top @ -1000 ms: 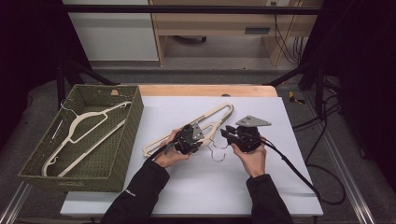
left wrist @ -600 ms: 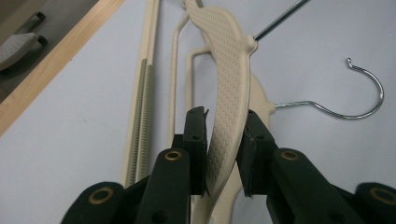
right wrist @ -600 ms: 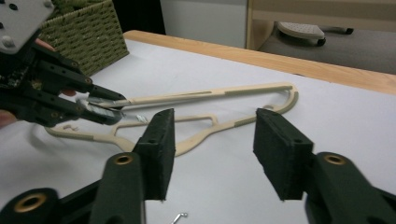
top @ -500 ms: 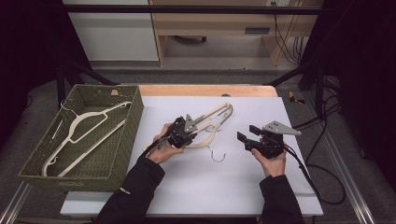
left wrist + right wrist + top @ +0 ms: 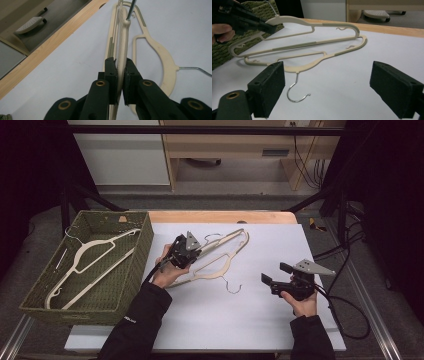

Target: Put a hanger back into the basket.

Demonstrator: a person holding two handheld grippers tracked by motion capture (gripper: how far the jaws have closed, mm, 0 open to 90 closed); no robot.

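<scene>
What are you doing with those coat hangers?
A person is moving cream plastic hangers. The left tongs are shut on one cream plastic hanger, lifting it. The right tongs have just been opening, with nothing between them. A second cream hanger lies on the white table. Another rests in the green woven basket.

The left gripper (image 5: pixel 120 75) is rising from six o'clock, its two black jaws pinching the thin cream arm of a hanger (image 5: pixel 122 50) that is running edge-on toward twelve o'clock; the jaws have just been closing onto it. At twelve o'clock that hanger's metal hook stem (image 5: pixel 130 10) is leaving the frame. A second cream hanger (image 5: pixel 160 52) is lying flat on the white tabletop (image 5: pixel 75 62) toward two o'clock, its wire hook (image 5: pixel 196 69) pointing to three o'clock. A wooden table edge (image 5: pixel 50 45) is crossing from nine toward eleven o'clock.
</scene>
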